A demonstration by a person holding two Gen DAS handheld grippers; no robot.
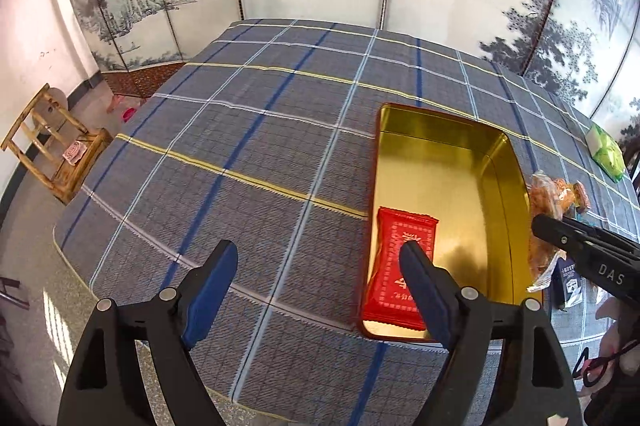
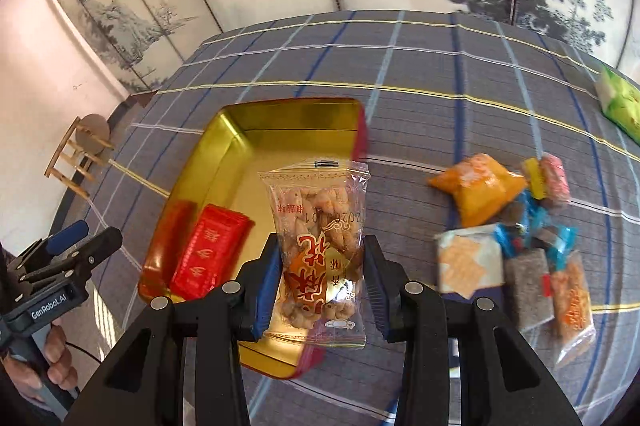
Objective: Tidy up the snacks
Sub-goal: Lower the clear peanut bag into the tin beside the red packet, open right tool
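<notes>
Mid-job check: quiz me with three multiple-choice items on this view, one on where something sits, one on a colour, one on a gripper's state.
1. Where is the red packet?
A. inside the tin
B. on the cloth beside the tin
C. in the snack pile

2. What colour is the inside of the tin?
A. silver
B. gold
C. blue

3. What is the right hand-held gripper doing?
A. open, empty
B. shut on a green pack
C. shut on the clear bag of twists

Key: 1 A, it lies flat on the tin's floor at the near end. 2 B, floor and walls shine gold. 3 C, both pads press the bag's sides.
</notes>
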